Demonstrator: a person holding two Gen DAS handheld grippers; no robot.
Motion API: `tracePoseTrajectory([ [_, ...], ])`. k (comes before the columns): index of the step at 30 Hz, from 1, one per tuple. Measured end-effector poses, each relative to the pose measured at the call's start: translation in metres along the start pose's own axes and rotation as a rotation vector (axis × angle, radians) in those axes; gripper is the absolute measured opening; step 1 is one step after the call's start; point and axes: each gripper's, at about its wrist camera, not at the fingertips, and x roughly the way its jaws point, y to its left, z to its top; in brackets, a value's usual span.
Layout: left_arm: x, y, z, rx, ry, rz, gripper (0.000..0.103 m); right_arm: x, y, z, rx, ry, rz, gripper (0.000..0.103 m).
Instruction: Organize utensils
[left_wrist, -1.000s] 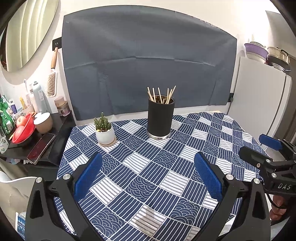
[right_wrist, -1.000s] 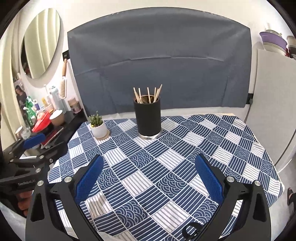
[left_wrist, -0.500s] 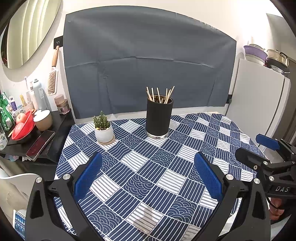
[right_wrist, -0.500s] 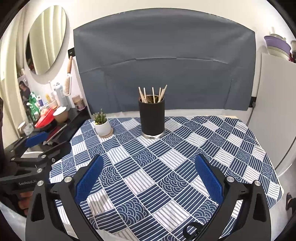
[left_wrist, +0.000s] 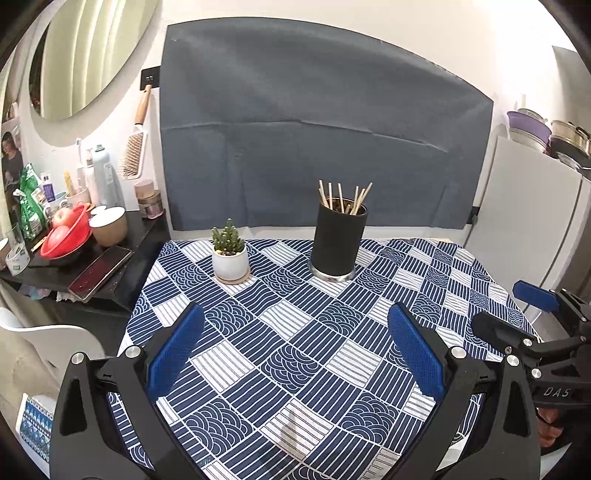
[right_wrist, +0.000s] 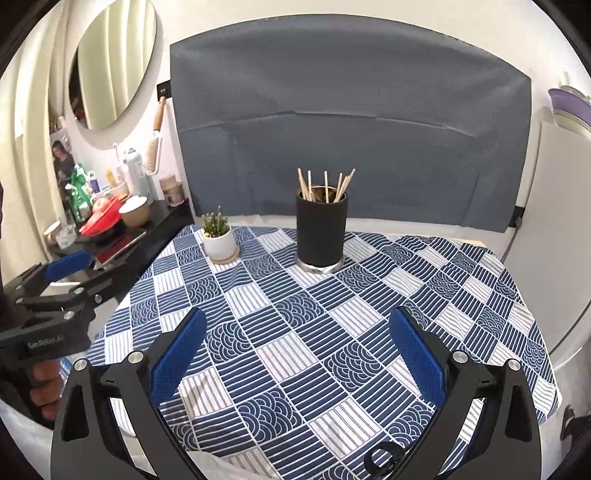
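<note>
Both tools are hovering over the near edge of the counter (left_wrist: 458, 258), which is wearing a blue-and-white patchwork cloth, and neither is carrying anything. The left hand-held gripper (left_wrist: 295, 354) is holding its blue-padded fingers (left_wrist: 173, 350) spread wide with only cloth showing between them; the right hand-held gripper (right_wrist: 295, 354) is doing the same a little to the right, and each is showing at the edge of the other's view. They are probably hanging back like this because nothing is lying loose on the cloth to pick up. The task's things, the thin wooden chopsticks (left_wrist: 343, 195), are already standing in the tall black cylindrical holder with a silver base (left_wrist: 338, 240), far across the counter near the grey backdrop, well apart from both tools. The sticks are fanning out against the rim, since the holder is wide and they are slim, so they are leaning rather than standing straight. How many there are is hard to count at this distance. A small cactus in a round white pot (left_wrist: 229, 254) is sitting on a coaster to the left of the holder, out of the straight path to it. On that evidence the organizing is either just finishing or not yet beginning, and the open fingers are suiting either case.
</note>
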Motion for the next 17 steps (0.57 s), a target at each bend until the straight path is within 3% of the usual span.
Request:
tracePoseTrajectory([
  [17,-0.0025,0.0017,-0.0006,-0.007,0.009,0.002,0.097,-0.0053,0.0008,-0.0037,-0.012,-0.012,0.001,0.095],
])
